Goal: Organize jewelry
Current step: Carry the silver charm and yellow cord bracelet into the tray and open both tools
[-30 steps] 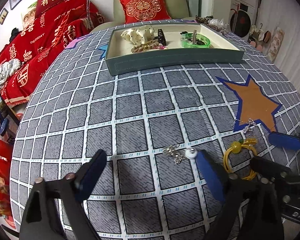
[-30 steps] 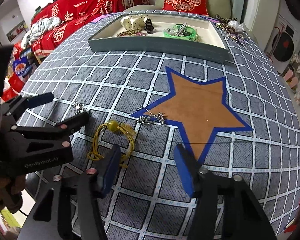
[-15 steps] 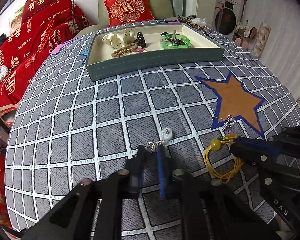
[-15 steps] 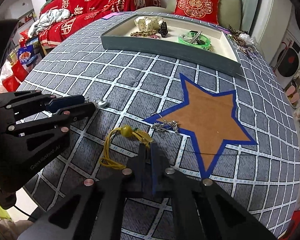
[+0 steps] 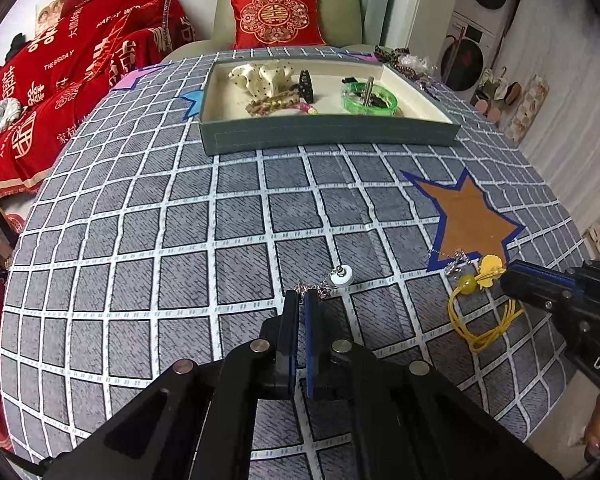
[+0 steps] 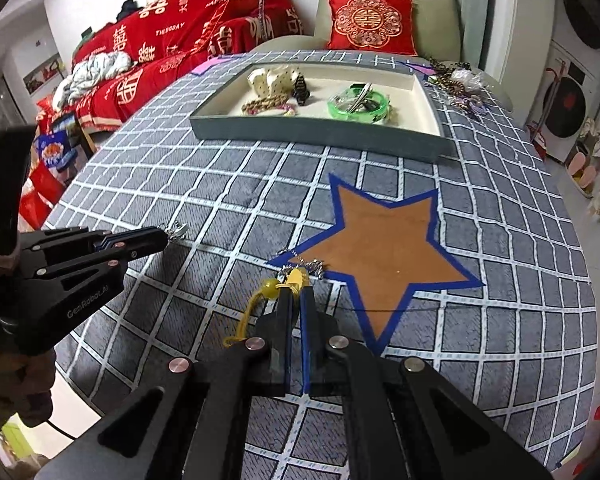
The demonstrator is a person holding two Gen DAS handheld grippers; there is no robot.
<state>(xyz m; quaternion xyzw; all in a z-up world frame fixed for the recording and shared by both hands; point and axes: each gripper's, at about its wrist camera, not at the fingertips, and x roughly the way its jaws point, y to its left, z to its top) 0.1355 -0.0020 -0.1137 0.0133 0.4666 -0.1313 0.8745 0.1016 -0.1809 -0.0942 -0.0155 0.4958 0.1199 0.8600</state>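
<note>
- My left gripper fingers pinch the silver pendant chain just off the counter; a thin grip could let it slip.
- My right gripper fingers seem, half hidden, pinched on the yellow cord bracelet; its loop may snag the small chain before reaching the tray.

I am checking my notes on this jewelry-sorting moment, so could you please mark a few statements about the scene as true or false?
1. The left hand-held gripper is shut on the silver chain. True.
2. The right hand-held gripper is wide open. False: it is shut on the yellow cord bracelet.
3. The green bangle lies inside the tray. True.
4. The tray sits on the brown star. False: it sits beyond the star, on the checked cloth.
</note>
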